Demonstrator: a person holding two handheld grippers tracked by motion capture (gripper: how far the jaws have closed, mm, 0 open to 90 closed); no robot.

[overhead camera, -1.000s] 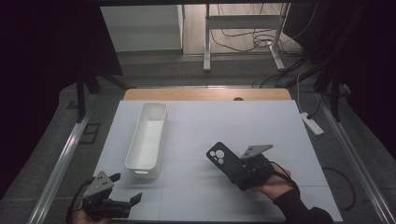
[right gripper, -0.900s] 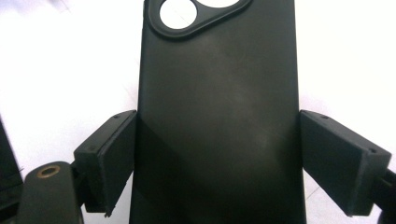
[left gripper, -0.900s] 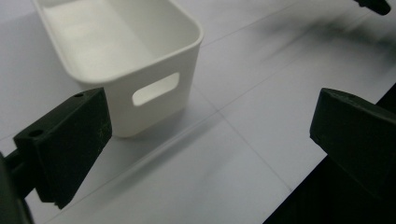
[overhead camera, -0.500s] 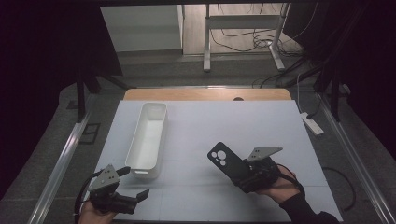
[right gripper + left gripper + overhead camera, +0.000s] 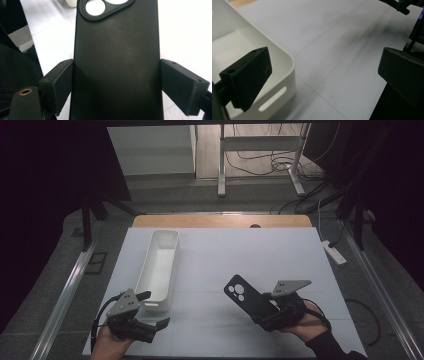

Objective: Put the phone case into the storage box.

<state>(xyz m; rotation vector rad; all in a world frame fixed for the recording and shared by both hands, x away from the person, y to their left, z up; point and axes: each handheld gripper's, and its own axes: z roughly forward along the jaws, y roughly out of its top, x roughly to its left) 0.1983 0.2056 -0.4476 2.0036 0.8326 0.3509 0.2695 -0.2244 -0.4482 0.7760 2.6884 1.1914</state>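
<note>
**Phone case held right of the bin**

Since a second earlier, both hands had edged up the worktop.

High view: the right hand-held gripper (image 5: 272,312) clasped the phone case (image 5: 245,296), its long axis aimed at the white bin (image 5: 159,270), which sat along the left edge.

Left gripper view: the left hand-held gripper (image 5: 324,82) gaped, released, at the bin's near corner.

Right gripper view: both pads (image 5: 60,82) pressed the case's long sides.

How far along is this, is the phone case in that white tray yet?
Not yet. Done: the right hand-held gripper has gripped the black phone case by its edges. In hand: carrying it above the table. Probably left: placing it in the empty white tray, beside the open left hand-held gripper.
</note>
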